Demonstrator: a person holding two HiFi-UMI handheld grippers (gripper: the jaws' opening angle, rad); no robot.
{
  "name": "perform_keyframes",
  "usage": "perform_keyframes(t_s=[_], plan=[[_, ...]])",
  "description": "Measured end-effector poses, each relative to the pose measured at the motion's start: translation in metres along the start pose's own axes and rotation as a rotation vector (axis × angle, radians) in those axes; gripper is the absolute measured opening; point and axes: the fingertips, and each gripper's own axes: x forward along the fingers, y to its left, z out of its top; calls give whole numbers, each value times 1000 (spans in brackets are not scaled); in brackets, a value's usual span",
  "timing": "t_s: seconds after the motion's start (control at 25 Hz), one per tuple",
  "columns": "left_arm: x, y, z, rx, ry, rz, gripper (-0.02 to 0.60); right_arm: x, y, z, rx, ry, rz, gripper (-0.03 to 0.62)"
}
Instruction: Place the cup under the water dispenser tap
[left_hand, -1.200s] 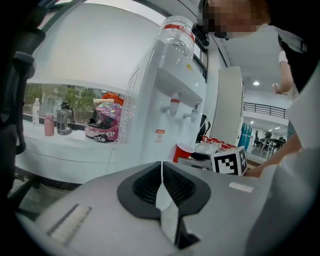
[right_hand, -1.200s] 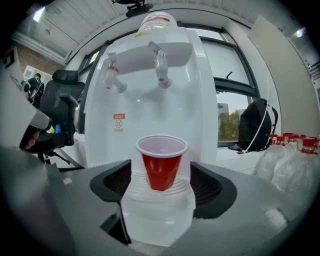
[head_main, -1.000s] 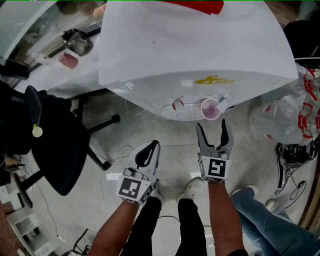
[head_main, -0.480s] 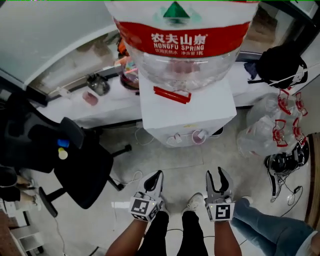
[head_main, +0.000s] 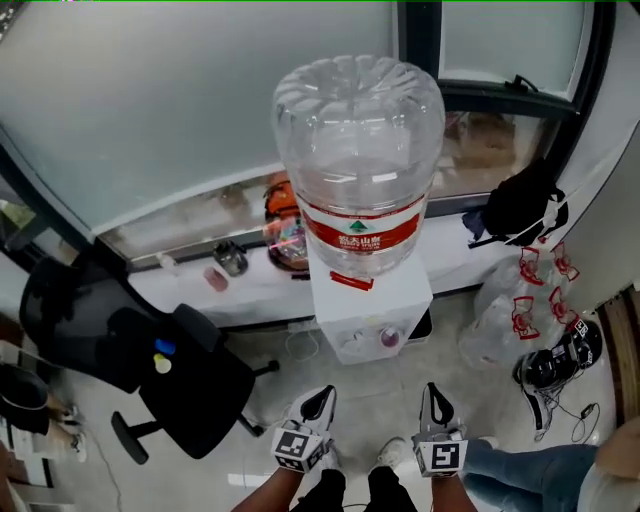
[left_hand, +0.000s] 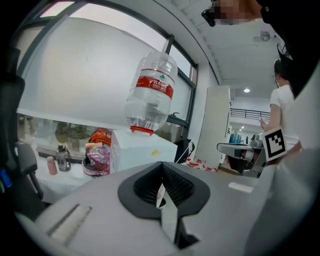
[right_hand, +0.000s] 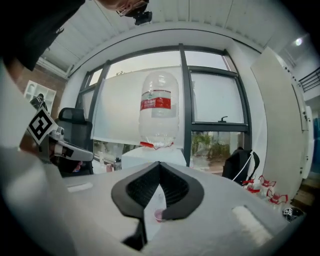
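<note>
We are holding the left gripper (head_main: 324, 392) and right gripper (head_main: 431, 388) pressed together, both empty (the right's jaws have just been closing on nothing). The small pink cup (head_main: 389, 338) is sitting under the tap of the white water dispenser (head_main: 400, 300).

Right tool (right_hand: 160, 165) shut, empty.
Its jaws had just closed on nothing; beyond stood the water dispenser (right_hand: 134, 156) under its bottle (right_hand: 159, 112), a pink cup (right_hand: 158, 215) glimpsed through the gap.
</note>
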Motion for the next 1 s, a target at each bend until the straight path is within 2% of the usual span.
perform_keyframes(t_s=[0.2,0.36,0.48,0.68,1.0], plan=[[-19,-11,40,17,-26,1,17,-15,26,48,-36,-30,58,2],[-28,-25,70,39,-30,-28,17,-21,25,71,-63,-42,60,2],[-35,-28,76,80,-64,-55,17,-20,26,84,-70,-62,51,2],[-40,-31,88,90,-83,-71,17,-16,29,101,-130,-59,29,2],[-39,-43,98,118,-81,-104,17,-17,29,113,-92,-90,32,2]])
